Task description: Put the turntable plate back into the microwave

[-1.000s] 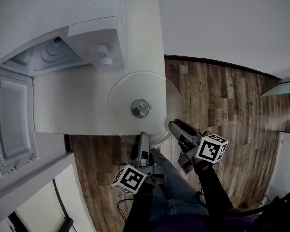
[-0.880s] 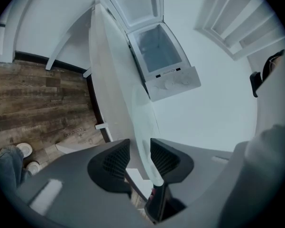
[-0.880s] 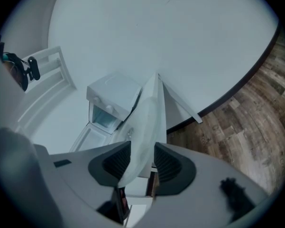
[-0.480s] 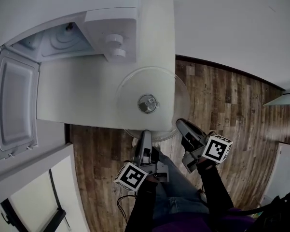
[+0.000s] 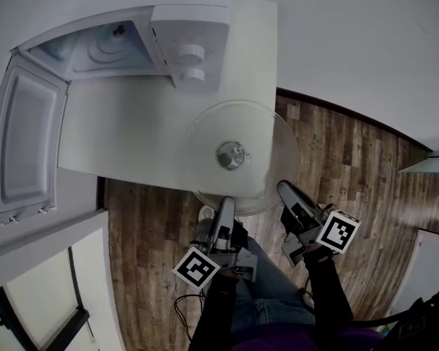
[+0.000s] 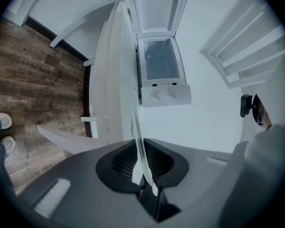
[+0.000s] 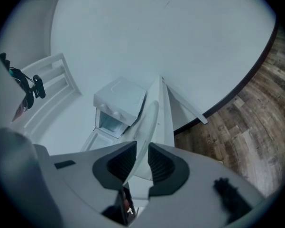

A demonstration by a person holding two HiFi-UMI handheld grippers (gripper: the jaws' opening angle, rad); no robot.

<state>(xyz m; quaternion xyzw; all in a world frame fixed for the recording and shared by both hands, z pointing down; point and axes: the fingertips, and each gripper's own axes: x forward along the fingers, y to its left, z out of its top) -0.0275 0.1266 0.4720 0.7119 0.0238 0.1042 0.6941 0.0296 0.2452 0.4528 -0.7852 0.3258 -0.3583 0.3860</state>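
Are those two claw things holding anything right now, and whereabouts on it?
Both grip the glass turntable plate by its near rim, which overhangs the table: the left gripper, jaws closing on it, and the right gripper beside it.

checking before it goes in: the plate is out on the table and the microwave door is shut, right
Not quite: the door is open, swung out to the left of the microwave, as the head view shows. The plate is out on the table.
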